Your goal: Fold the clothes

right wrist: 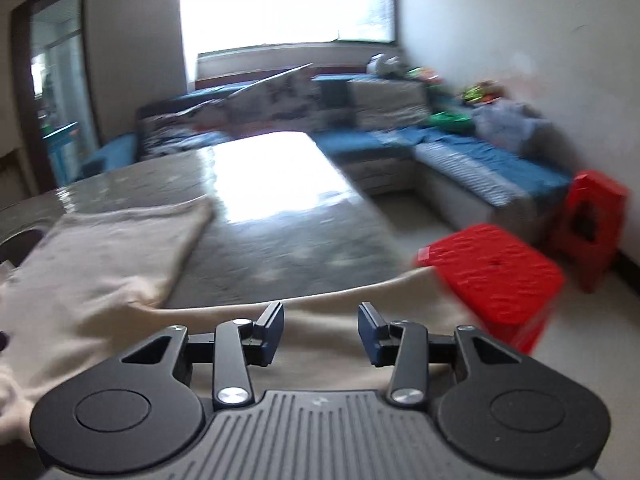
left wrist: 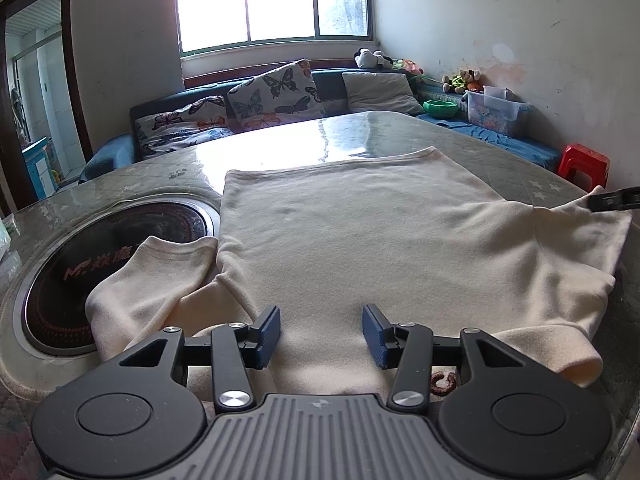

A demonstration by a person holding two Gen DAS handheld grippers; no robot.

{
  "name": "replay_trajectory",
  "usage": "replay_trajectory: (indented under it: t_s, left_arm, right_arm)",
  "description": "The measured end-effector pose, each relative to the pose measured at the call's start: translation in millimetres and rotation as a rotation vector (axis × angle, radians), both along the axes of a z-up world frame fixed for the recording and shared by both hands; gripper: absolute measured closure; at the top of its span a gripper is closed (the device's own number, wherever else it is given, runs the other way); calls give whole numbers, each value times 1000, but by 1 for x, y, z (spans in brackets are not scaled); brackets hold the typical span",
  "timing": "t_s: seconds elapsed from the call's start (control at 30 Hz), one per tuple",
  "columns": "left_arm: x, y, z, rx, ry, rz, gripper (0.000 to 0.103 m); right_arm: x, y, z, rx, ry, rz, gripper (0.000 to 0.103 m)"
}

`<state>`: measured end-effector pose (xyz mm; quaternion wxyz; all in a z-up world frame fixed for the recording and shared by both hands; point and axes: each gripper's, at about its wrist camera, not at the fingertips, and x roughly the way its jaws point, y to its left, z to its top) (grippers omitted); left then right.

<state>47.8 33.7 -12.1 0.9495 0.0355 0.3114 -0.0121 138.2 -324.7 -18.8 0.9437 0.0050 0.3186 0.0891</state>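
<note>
Left tongs [left wrist: 321,334] hang released above the cream shirt [left wrist: 360,240] (spread flat on the surface [left wrist: 280,148]). Right tongs [right wrist: 321,334], also released, hover over its sleeve [right wrist: 328,344].

- Between and beyond the spread jaws of the left gripper [left wrist: 320,336], a cream shirt [left wrist: 360,240] of soft, matt, fleecy cloth is seen.
- The pads [left wrist: 269,334] are of ribbed blue rubbery material; the arms are of matt black plastic with bright metal rivets.
- Ahead of the jaws, a glossy, reflective table [left wrist: 280,152] is seen.
- Left of the jaws, a smooth dark cooktop [left wrist: 100,264] is ringed with shiny metal.
- Right of the right gripper [right wrist: 321,334], a textured red plastic stool [right wrist: 500,276] is seen.
</note>
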Motion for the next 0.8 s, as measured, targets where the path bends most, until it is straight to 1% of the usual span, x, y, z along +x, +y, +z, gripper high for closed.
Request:
replay_trajectory:
  t_s: [0.1, 0.17, 0.23, 0.37, 0.47, 0.63, 0.67, 0.73, 0.8]
  left_arm:
    - [-4, 0, 0, -2, -1, -4, 54]
    - [-8, 0, 0, -5, -5, -8, 54]
    - [-12, -1, 0, -7, -9, -12, 53]
    - [-22, -3, 1, -12, -14, -24, 53]
    - [-27, -3, 2, -13, -14, -32, 51]
    - [-24, -4, 4, -14, -10, -27, 50]
    - [-23, -4, 4, -13, -9, -25, 50]
    - [-23, -4, 4, -13, -9, -23, 50]
    - [-24, -4, 4, -15, -9, -23, 49]
  right_arm:
    - [5, 3, -10, -25, 29, -37, 61]
    - [2, 0, -11, -52, 27, -65, 61]
    - [-5, -8, -10, -61, 37, -99, 61]
    - [-15, -18, -8, -102, 41, -126, 59]
    - [-16, -12, 2, -136, 37, -137, 60]
    - [-18, 28, 24, -23, -4, 119, 62]
    - [-16, 40, 26, -10, -5, 173, 64]
    - [-12, 63, 26, 4, -1, 255, 69]
    - [-8, 86, 25, 17, 3, 334, 70]
